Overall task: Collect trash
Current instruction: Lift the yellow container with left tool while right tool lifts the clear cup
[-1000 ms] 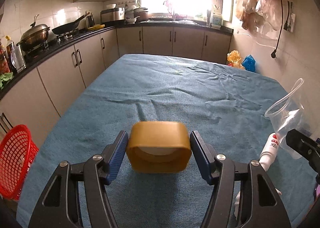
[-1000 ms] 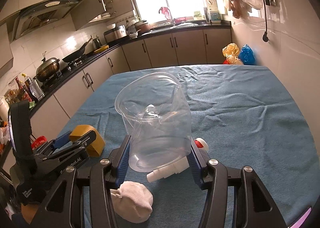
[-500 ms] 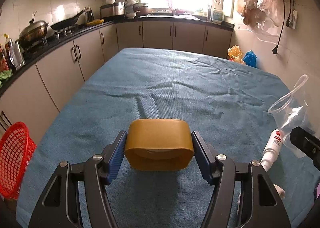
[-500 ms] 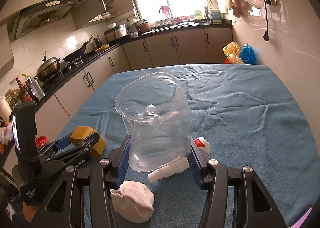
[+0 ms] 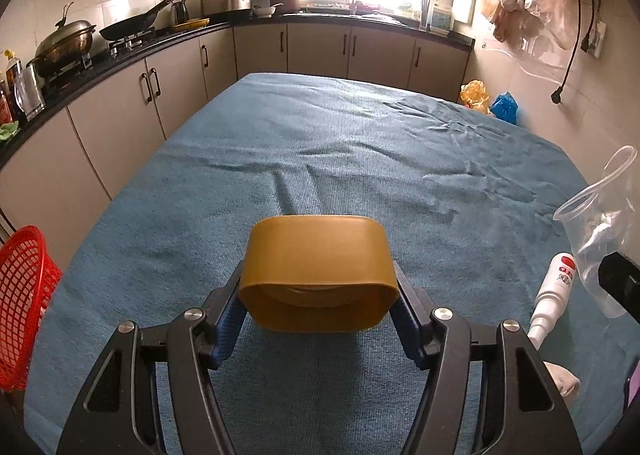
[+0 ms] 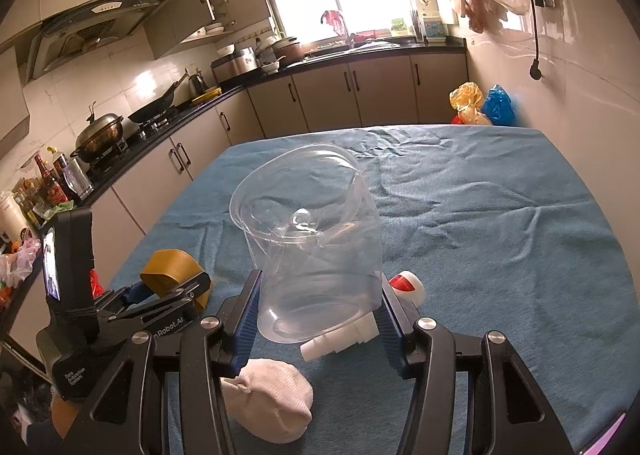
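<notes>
**Tongs, two pairs, each loaded with one piece of trash**

Left tongs (image 5: 318, 295): blue pads pressed on the two sides of a mustard-yellow lid (image 5: 318, 275), open side toward the camera, carried above the surface (image 5: 360, 159) near its front left part. Spread wide, only as far as the lid's breadth.

Right tongs (image 6: 318, 309): pads pinching the base of a clear plastic cup (image 6: 308, 239), mouth pointing away, its wall creased inward. Held clear of the blue cloth, as far as could be told.

Uncollected items: a white squeeze bottle (image 6: 344, 337) with red cap, lying on its side directly below the cup; a balled white sock (image 6: 276, 401), nearer the front edge, just beside the bottle.

Receptacle: a red mesh basket (image 5: 22, 307) stood off the left edge of the surface, lower than it.

Step judged in hand: carrying, both pieces gripped, neither deposited. Next move would call for swinging the lid left over the basket and parting the pads there; the thin cup would likely buckle under harder pressure.
</notes>
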### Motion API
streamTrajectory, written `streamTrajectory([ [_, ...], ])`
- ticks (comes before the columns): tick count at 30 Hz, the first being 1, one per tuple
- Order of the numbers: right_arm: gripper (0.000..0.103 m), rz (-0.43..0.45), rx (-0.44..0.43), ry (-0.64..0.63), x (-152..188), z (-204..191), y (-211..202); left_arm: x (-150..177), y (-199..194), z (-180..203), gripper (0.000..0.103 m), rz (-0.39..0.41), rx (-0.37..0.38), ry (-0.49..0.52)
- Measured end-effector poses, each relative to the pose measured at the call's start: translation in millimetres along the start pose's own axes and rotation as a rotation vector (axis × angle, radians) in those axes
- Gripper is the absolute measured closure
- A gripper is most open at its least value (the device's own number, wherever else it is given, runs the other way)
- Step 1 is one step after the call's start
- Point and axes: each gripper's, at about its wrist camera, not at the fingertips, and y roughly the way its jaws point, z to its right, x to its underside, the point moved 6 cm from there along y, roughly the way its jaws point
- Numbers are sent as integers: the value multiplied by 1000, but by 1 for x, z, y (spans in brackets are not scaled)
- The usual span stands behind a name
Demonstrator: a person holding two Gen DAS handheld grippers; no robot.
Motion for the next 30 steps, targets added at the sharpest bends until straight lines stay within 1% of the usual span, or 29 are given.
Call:
streamTrajectory([
  [2,46,1,-3,2,-1,0,0,0,-2,-2,39,9,0,-9],
  [9,46,8,-9,3,-1,-2,-1,-7,-16,-3,39,71,52,-27],
  [16,46,-1,-14,8,0,-2,-1,-8,-12,-4,39,61,38,-31],
  [30,46,-13,-10,6,1,-3,2,-8,-12,0,39,74,18,-12],
])
